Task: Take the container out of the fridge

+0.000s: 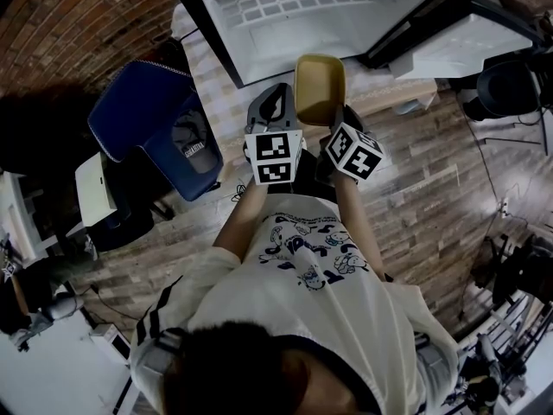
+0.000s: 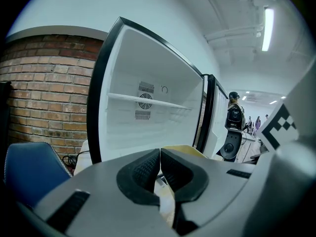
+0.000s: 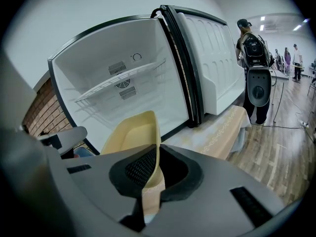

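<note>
Up top in the head view, yellow container outside the open fridge, held up in front of it by right gripper, left gripper just beside, left gripper view, jaws squeezed together on nothing, right gripper view, jaws pinching the container's wall

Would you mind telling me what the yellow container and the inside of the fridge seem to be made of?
The container looks like thin, matt, pale yellow plastic: it has a smooth moulded wall with rounded corners, and the right gripper pinches its rim. The fridge liner is probably smooth white moulded plastic, since the vent grilles are formed into its back wall.
</note>
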`<state>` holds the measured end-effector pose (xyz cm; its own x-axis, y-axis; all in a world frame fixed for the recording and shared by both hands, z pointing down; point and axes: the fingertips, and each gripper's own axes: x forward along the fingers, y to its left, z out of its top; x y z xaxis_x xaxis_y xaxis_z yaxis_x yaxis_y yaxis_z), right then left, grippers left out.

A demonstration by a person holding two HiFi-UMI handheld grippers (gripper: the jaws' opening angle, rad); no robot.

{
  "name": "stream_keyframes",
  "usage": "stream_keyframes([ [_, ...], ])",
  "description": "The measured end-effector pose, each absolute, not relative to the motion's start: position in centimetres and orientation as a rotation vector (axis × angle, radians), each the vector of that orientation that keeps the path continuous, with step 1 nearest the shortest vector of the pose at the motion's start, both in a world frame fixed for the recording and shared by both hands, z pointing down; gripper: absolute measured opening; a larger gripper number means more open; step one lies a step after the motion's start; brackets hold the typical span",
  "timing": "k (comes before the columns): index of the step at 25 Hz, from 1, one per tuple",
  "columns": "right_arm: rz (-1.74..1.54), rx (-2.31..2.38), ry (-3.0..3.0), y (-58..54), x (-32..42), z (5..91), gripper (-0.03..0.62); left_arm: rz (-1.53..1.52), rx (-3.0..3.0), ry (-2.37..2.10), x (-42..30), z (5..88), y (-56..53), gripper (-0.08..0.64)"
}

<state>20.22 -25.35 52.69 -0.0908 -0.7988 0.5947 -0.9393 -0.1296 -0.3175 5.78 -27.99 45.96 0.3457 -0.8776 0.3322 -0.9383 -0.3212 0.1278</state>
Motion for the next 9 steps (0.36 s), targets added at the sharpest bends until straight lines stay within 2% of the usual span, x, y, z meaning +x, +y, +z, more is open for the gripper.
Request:
stream_keyframes([
  [9, 1.026, 1.979, -1.917, -25.19, 20.76, 52.47, 0.043, 0.295, 2.313, -1.620, 5.58, 46.00, -28.09, 0.020],
])
